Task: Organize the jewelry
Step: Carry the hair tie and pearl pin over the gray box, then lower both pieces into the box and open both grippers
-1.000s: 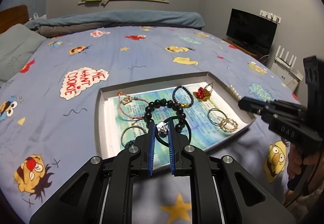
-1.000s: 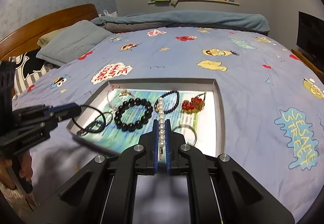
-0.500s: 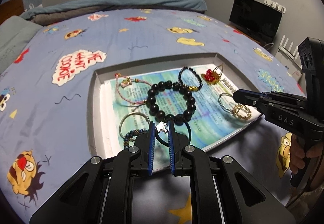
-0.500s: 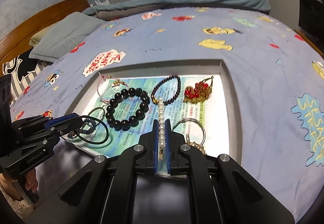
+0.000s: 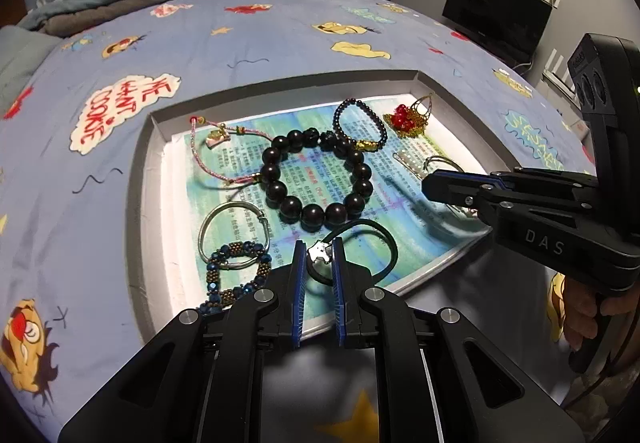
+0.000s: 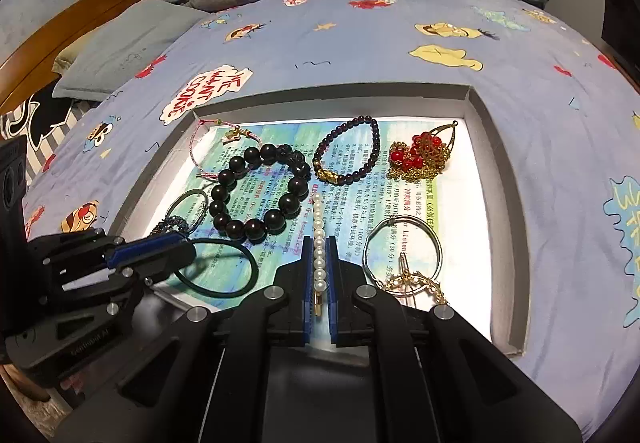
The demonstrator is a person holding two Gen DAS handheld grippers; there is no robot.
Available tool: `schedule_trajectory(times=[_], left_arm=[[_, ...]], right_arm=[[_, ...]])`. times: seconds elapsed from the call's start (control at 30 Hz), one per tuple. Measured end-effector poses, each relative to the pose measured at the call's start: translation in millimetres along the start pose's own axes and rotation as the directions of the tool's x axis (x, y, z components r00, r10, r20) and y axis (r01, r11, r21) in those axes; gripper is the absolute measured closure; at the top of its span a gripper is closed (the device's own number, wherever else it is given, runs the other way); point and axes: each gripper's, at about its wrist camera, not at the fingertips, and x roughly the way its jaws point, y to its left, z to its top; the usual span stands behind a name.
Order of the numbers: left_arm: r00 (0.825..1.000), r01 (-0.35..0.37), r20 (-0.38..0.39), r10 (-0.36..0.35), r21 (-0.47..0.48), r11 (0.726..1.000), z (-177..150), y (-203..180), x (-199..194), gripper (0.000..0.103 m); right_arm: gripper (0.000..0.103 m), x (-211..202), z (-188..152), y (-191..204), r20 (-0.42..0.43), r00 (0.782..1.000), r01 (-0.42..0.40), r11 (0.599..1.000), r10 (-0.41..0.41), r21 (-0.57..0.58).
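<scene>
Right gripper (image 6: 319,267), bottom centre of the right wrist view, is clamped on a pearl hair clip (image 6: 317,239). The clip's long axis runs straight up the frame, its gold end low between the fingers and its pearl end pointing at the dark bead bracelet (image 6: 260,193).

Left gripper (image 5: 318,257), bottom centre of the left wrist view, is pinched on the silver charm of a black hair tie (image 5: 362,247); the loop hangs to the right over the printed sheet, its near arc hidden behind the fingers.

All of this is over a grey tray (image 5: 280,87) on the cartoon bedsheet (image 5: 280,27). In the left wrist view the right gripper's body covers the silver hoop (image 6: 404,255) and gold piece at right. A blue bead bracelet (image 5: 236,271) at lower left is partly cut off by the left gripper. Farther back lie a pink cord bracelet (image 5: 218,155), a small purple bead bracelet (image 5: 360,123) and a red-and-gold ornament (image 5: 410,119). Monitor (image 5: 496,19) at upper right.
</scene>
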Motion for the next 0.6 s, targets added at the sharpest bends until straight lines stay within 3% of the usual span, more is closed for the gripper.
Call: schedule_trajectory(times=[0.47, 0.6], left_arm=[[1.0, 0.011, 0.002, -0.011, -0.013, 1.0, 2.5, 2.3, 8.1, 0.09], [1.0, 0.004, 0.002, -0.004, -0.024, 1.0, 2.3, 5.2, 8.1, 0.083]], right_arm=[[0.097, 17.2, 5.2, -5.2, -0.027, 0.999, 0.024, 0.999, -0.023, 0.033], [0.097, 18.2, 5.9, -5.7, -0.029, 0.999, 0.02, 0.999, -0.019, 0.033]])
